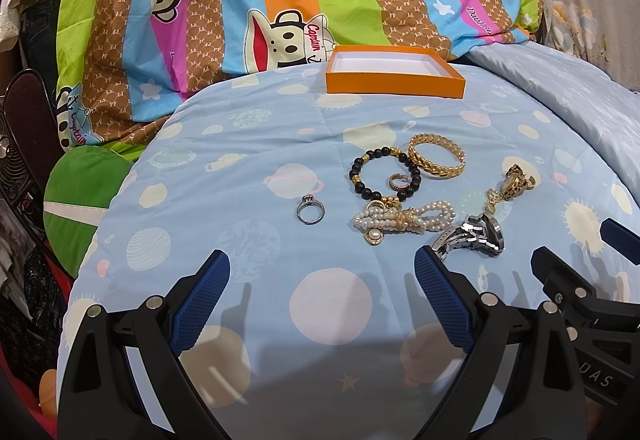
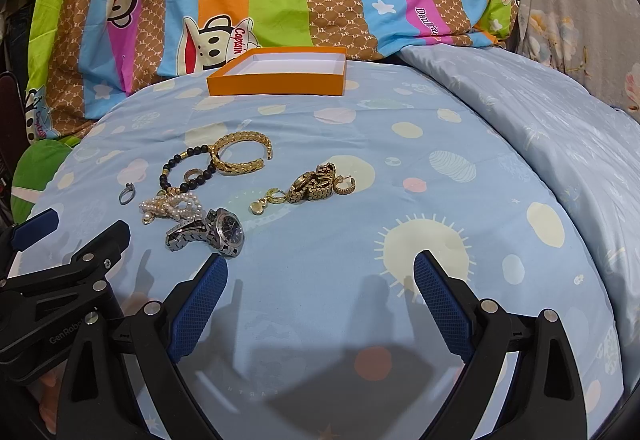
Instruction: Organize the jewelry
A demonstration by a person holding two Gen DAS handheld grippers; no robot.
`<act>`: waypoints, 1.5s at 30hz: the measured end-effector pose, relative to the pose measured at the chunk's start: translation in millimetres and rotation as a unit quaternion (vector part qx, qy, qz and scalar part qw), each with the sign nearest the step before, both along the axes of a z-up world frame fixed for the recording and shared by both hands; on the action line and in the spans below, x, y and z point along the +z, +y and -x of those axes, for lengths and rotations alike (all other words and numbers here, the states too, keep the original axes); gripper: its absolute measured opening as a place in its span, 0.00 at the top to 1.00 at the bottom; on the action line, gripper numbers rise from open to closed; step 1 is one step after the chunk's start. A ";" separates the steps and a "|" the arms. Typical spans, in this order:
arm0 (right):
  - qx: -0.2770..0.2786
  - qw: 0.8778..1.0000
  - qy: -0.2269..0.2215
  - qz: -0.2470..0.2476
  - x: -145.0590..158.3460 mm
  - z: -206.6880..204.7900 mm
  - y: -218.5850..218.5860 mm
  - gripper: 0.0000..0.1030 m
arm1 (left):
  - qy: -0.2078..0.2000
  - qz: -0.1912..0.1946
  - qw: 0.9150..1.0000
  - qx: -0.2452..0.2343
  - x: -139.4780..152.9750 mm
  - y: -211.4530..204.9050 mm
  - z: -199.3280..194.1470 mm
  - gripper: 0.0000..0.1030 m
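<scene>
Jewelry lies loose on a blue planet-print cover. I see a silver ring, a black bead bracelet, a gold braided bangle, a pearl bracelet, a steel watch and a small gold watch. An empty orange box stands behind them. My left gripper hangs open just short of the pile. My right gripper is open too, with the steel watch by its left fingertip and the gold watch ahead.
A striped cartoon-monkey sheet rises behind the box. A quilted blue blanket slopes off to the right. A green cushion and dark clutter lie off the left edge.
</scene>
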State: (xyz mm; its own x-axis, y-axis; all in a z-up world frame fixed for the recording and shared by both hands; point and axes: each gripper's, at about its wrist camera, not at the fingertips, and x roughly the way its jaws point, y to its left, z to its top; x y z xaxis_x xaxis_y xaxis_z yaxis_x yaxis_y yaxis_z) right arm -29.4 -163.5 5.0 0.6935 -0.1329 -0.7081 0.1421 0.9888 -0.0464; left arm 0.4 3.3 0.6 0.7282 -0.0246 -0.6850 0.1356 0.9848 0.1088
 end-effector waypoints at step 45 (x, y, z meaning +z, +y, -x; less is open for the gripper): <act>-0.036 0.984 0.050 -0.169 -16.3 -84.3 -33.2 0.86 | 0.027 0.088 0.996 0.019 3.4 40.0 -13.6 0.09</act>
State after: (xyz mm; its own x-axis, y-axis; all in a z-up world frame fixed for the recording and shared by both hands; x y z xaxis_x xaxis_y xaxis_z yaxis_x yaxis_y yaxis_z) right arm 54.9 -196.7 -11.3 0.6152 0.0762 -0.7847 0.2235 0.9376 0.2663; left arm 14.1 43.3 4.0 0.6934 -0.1204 -0.7104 0.0985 0.9925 -0.0721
